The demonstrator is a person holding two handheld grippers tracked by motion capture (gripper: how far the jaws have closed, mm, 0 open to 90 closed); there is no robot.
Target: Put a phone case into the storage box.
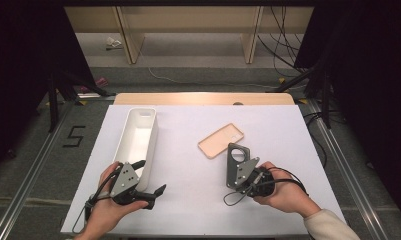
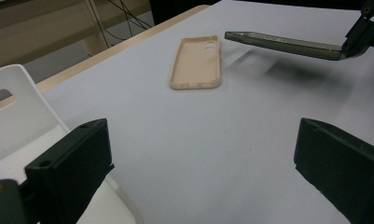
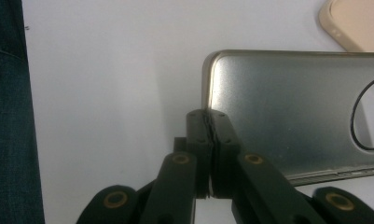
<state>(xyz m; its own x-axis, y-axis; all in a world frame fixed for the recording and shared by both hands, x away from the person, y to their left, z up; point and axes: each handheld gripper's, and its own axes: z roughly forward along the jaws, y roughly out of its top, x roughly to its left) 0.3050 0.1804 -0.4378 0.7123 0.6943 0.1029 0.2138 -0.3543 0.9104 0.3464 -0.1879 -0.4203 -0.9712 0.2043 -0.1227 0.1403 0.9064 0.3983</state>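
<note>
My right gripper [image 1: 238, 171] is shut on the edge of a dark grey phone case [image 1: 236, 153] and holds it off the white table, right of centre. In the right gripper view the jaws [image 3: 208, 117] pinch the grey case [image 3: 292, 107] at its corner, and its round camera hole shows at the right. A beige phone case [image 1: 220, 140] lies flat, inside up, just beyond the held one. My left gripper [image 1: 150, 178] stands open at the front left with nothing between its fingers [image 2: 77, 163]. Its view shows the beige case [image 2: 196, 63] and the lifted grey case [image 2: 287, 44].
A long white bin [image 1: 138, 134] stands lengthwise on the left of the table, its near end beside my left gripper. The white table top [image 1: 188, 165] ends in a wooden strip at the back. Dark blue fabric [image 3: 7, 112] borders the right gripper view.
</note>
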